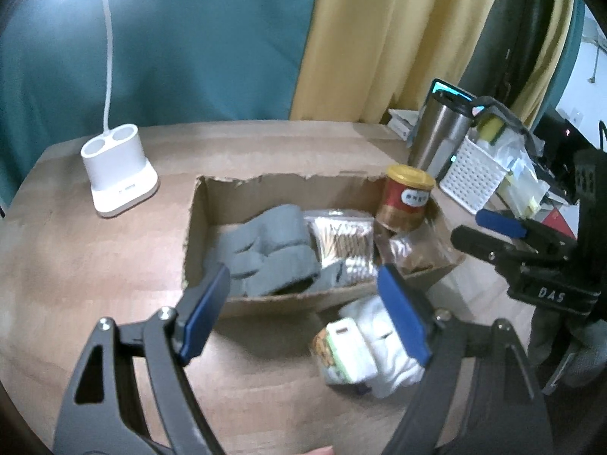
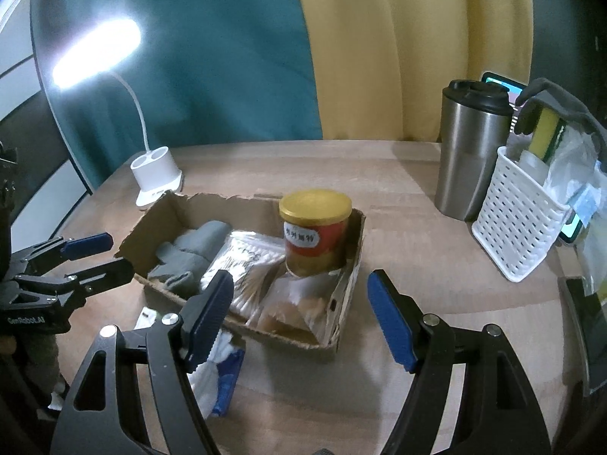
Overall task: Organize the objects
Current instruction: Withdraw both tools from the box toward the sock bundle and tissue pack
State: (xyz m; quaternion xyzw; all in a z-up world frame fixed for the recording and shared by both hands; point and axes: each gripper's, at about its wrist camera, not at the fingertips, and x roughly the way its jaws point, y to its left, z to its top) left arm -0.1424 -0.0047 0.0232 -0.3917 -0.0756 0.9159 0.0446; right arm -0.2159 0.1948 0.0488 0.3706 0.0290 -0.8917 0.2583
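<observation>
Wooden table (image 2: 398,174) carried a torn cardboard box (image 2: 167,204) mid-surface, lamp base (image 1: 117,174) behind it on the left, steel tumbler (image 2: 470,159) and white perforated basket (image 2: 516,227) off to the right. Box already held grey socks (image 1: 265,246), a bag of cotton swabs (image 1: 345,239), a clear snack bag (image 2: 292,311) and a gold-lidded jar (image 2: 315,227) in its far right corner. Still outside, touching the near wall: a white cloth bundle (image 1: 383,345) with a small packet (image 1: 345,352) on it. Left gripper (image 1: 303,311) and right gripper (image 2: 299,311) both stood spread, nothing between the jaws, hovering near the box. Looked like between picks; next probably needs a pinch on the packet, then a lift over the wall.
</observation>
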